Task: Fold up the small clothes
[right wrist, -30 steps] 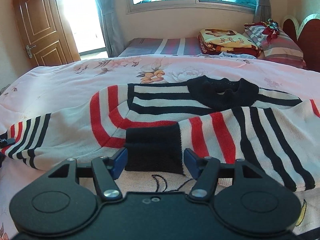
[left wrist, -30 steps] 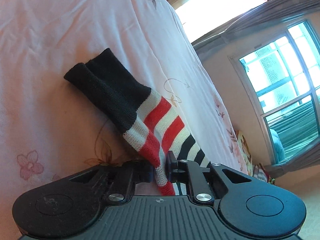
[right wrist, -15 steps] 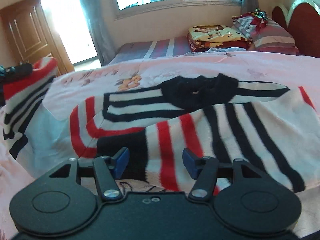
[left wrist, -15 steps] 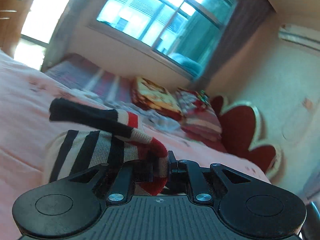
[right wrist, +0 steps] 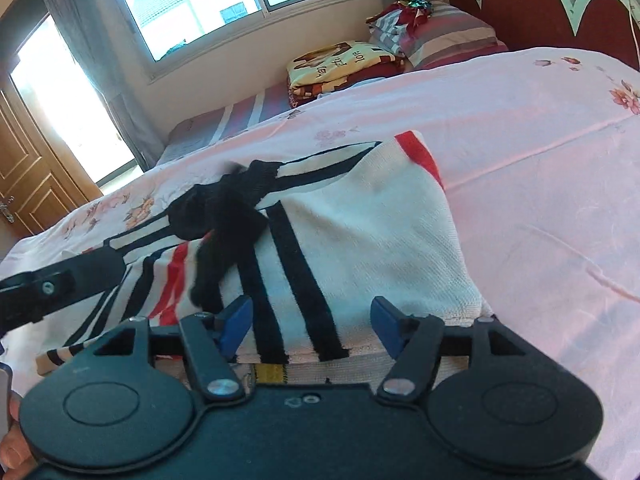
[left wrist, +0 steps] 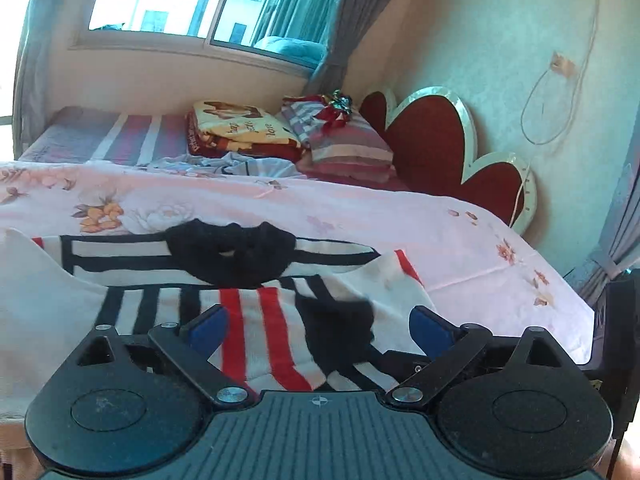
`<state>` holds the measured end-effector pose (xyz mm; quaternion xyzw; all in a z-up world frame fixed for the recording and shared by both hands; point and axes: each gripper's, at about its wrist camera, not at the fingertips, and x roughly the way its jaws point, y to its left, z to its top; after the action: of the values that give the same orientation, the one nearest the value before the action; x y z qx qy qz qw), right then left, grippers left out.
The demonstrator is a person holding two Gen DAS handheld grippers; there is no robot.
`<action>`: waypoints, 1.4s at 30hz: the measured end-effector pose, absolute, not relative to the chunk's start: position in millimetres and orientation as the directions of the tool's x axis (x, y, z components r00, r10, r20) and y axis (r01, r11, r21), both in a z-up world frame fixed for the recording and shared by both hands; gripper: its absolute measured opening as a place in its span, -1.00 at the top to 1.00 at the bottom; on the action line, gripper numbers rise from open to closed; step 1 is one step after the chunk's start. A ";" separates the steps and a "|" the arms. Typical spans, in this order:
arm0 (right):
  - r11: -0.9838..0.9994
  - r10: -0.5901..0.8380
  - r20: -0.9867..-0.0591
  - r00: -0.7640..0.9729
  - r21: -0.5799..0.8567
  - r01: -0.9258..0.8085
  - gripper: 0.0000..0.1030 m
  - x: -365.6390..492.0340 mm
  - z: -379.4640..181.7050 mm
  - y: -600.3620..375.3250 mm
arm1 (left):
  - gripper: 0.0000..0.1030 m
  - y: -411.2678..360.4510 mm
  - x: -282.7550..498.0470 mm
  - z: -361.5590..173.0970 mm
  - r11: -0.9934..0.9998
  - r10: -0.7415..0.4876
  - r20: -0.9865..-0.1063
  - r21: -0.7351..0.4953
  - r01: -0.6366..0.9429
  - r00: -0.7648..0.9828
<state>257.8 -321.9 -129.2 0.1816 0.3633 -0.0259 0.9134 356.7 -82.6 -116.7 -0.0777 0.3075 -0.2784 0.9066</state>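
Striped sweater (left wrist: 256, 312) lies on the pink bed (left wrist: 460, 240), sleeves folded across its body; left hand-held gripper (left wrist: 320, 326) and right hand-held gripper (right wrist: 310, 322) both gape wide over it, holding nothing.

Sweater (left wrist: 248, 280) lies flat on the bed (left wrist: 460, 240), both sleeves folded across its body. Collar (left wrist: 232, 252) sits on the sweater's far side, toward the window (left wrist: 192, 0). Left tool (left wrist: 318, 326) at the sweater's near edge, fingers spread either side of a sleeve cuff (left wrist: 336, 328). Right tool (right wrist: 310, 320) at the near hem, right of the left tool. Folded blanket (left wrist: 240, 132) and pillows (left wrist: 344, 140) behind the sweater; headboard (left wrist: 436, 136) to its far right.
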 end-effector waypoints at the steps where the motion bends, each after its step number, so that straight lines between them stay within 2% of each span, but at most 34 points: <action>1: 0.930 0.108 -0.668 0.736 0.329 0.161 -0.27 259.1 -129.0 -319.8 | -0.87 -72.9 358.6 -116.3 0.846 -0.533 -0.522 -0.316 0.429 0.666; 5: 0.913 0.194 -0.672 0.714 0.390 0.118 -0.27 273.5 -136.2 -306.8 | -0.87 -14.0 372.1 -135.2 0.921 -0.383 -0.596 -0.307 0.240 0.706; 9: 0.902 0.150 -0.701 0.697 0.385 0.193 -0.27 292.6 -144.1 -303.7 | -0.87 37.9 377.7 -159.4 0.966 -0.215 -0.647 -0.252 0.062 0.732; 12: 0.906 0.120 -0.704 0.700 0.366 0.213 -0.31 304.4 -148.5 -300.1 | -0.87 56.1 382.6 -177.1 0.968 -0.188 -0.674 -0.251 0.018 0.715; 16: 0.905 0.079 -0.702 0.707 0.348 0.244 -0.19 319.0 -152.0 -302.9 | -0.87 58.9 386.6 -193.0 0.970 -0.185 -0.694 -0.243 0.015 0.696; 17: 0.912 0.080 -0.707 0.703 0.336 0.234 -0.04 322.2 -152.5 -301.0 | -0.87 57.5 388.1 -195.1 0.969 -0.190 -0.699 -0.246 0.017 0.690; 18: 0.923 0.081 -0.707 0.703 0.319 0.214 0.50 323.0 -150.7 -298.4 | -0.87 56.9 389.1 -195.5 0.968 -0.195 -0.699 -0.251 0.019 0.688; 19: 0.926 0.109 -0.705 0.701 0.328 0.186 0.73 323.3 -149.0 -297.6 | -0.87 57.0 390.2 -196.3 0.966 -0.198 -0.698 -0.256 0.019 0.688; 21: 0.924 0.133 -0.683 0.718 0.348 0.159 0.74 317.2 -142.5 -298.3 | -0.86 56.8 394.1 -195.3 0.962 -0.208 -0.691 -0.272 0.018 0.692; 24: 0.945 0.098 -0.636 0.766 0.301 0.129 0.76 303.8 -123.4 -299.7 | -0.87 55.8 402.9 -193.0 0.960 -0.215 -0.688 -0.281 0.019 0.694; 29: 0.970 -0.064 -0.568 0.821 0.157 0.184 0.78 282.2 -95.6 -322.2 | -0.87 45.0 415.1 -190.4 0.960 -0.229 -0.683 -0.277 0.044 0.694; 36: 0.959 -0.169 -0.702 0.692 0.044 0.280 0.78 276.5 -146.9 -347.3 | -0.87 28.5 429.6 -206.7 0.965 -0.229 -0.723 -0.254 0.057 0.652; 38: 0.959 -0.183 -0.703 0.687 0.027 0.283 0.77 278.1 -148.7 -343.3 | -0.86 30.0 434.8 -203.6 0.966 -0.222 -0.722 -0.256 0.046 0.655; 42: 0.957 -0.223 -0.638 0.737 0.001 0.290 0.44 274.6 -131.9 -335.4 | -0.86 35.4 462.4 -199.2 0.959 -0.209 -0.740 -0.283 -0.014 0.639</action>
<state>274.6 -335.4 -131.9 0.0502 0.3352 -0.1379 0.9306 462.4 35.4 -199.2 -0.1323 0.4213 -0.0545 0.8956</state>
